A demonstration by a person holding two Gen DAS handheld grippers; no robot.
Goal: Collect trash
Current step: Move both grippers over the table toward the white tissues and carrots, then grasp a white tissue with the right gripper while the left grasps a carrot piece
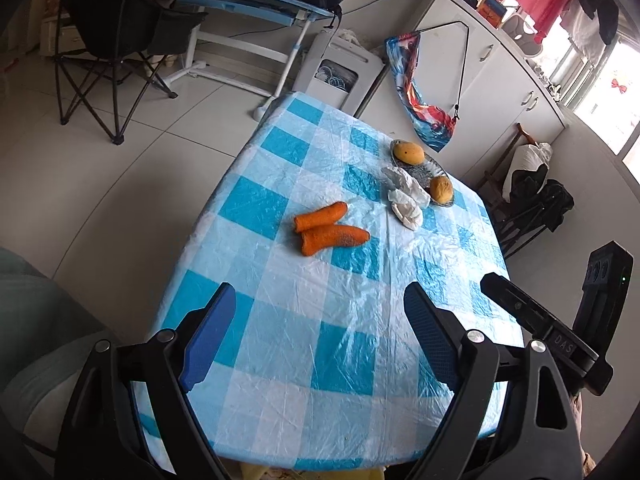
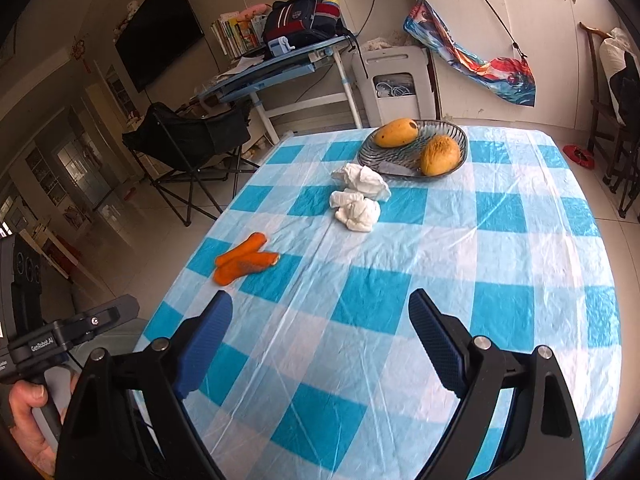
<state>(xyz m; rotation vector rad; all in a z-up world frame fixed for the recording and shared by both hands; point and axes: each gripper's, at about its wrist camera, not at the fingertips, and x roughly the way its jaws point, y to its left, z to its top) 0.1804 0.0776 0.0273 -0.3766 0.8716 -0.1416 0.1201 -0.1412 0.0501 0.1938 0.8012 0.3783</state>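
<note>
Crumpled white tissues [image 1: 405, 197] [image 2: 359, 197] lie on the blue-and-white checked tablecloth [image 1: 320, 320] [image 2: 500, 260], next to a glass dish [image 2: 400, 156] [image 1: 428, 168] holding two mangoes [image 2: 397, 133] [image 1: 408, 152]. Two orange carrot-like pieces [image 1: 328, 228] [image 2: 244, 260] lie left of the tissues. My left gripper [image 1: 320, 304] is open and empty above the near part of the table. My right gripper [image 2: 320, 312] is open and empty, also well short of the tissues.
A black folding chair [image 1: 108, 40] [image 2: 192, 136] and a blue desk [image 1: 248, 4] stand beyond the table. White cabinets [image 1: 480, 64] and a small white appliance [image 2: 394, 80] line the far wall. A dark chair with clothes [image 1: 532, 196] stands at the table's right side.
</note>
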